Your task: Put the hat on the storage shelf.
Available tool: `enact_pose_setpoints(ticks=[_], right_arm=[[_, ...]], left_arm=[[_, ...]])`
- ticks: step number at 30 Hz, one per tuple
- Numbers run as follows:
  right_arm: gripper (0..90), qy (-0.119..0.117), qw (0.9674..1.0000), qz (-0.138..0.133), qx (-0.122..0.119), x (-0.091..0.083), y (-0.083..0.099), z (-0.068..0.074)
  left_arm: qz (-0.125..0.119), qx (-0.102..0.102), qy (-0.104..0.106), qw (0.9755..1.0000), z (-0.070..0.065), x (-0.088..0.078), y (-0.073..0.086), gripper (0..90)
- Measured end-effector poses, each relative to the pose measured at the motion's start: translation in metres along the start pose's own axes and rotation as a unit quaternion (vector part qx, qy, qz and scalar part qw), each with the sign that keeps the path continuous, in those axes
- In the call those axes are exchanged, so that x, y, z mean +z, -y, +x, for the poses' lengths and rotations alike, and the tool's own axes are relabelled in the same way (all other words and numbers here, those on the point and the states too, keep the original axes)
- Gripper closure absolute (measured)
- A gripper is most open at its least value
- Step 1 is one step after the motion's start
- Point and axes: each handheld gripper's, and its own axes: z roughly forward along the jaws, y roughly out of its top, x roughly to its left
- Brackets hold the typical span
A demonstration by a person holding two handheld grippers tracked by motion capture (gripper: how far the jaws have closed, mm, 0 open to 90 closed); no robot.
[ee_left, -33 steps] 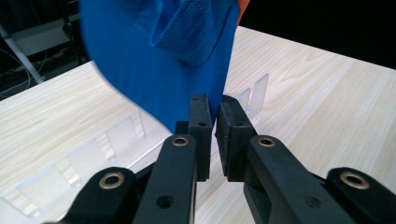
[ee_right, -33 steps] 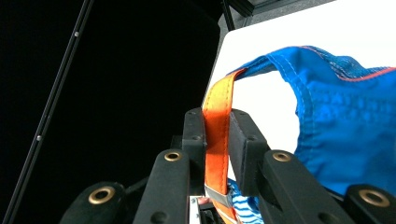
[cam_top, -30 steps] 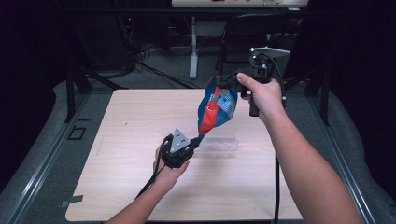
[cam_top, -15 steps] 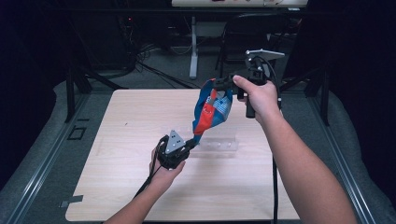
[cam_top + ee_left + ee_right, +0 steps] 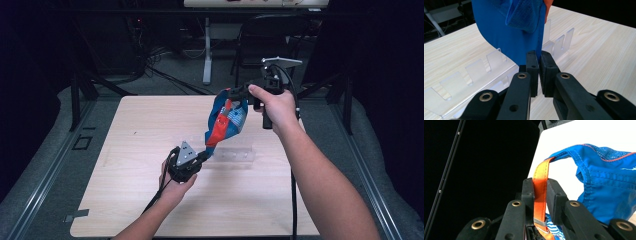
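Hanging above table (image 5: 125, 150): blue bag (image 5: 227, 120), stretched between both grippers. High view: right gripper (image 5: 239, 93) raised at top end, left gripper (image 5: 204, 156) low, beside clear rack (image 5: 235, 155). Left gripper view: jaws pinching bag's lower blue edge (image 5: 524, 42). Right gripper view: jaws clamped on orange strap (image 5: 540, 182).

The bag (image 5: 227, 120) between the 2 grippers is bright blue, with an orange-red strap (image 5: 540, 187) and thin orange piping along a blue mesh edge. Below the right gripper (image 5: 540, 202), the fabric shows blue and white stripes. Both grippers, including the left gripper (image 5: 539, 72), are black with brass-coloured rivets. The rack (image 5: 474, 72) beyond the left gripper's jaws is clear, on a pale wood-grain table (image 5: 140, 130).
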Motion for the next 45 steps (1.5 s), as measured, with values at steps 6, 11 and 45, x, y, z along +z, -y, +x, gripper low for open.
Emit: enact_pose_setpoints(ticks=[6,11,45], right_arm=[[78.1,0.004,1.0,0.006,0.005,0.004,0.002,-0.007],[78.1,0.005,0.9999,0.008,0.009,0.005,0.003,-0.012],[75.7,0.033,0.9985,0.029,0.034,0.014,0.015,-0.051]], left_arm=[[0.007,0.0,-0.001,1.0,0.0,0.002,0.005,86.6],[0.011,-0.003,-0.001,0.9999,0.0,0.002,0.008,86.6],[0.012,-0.021,-0.002,0.9997,0.005,-0.002,0.024,80.1]])
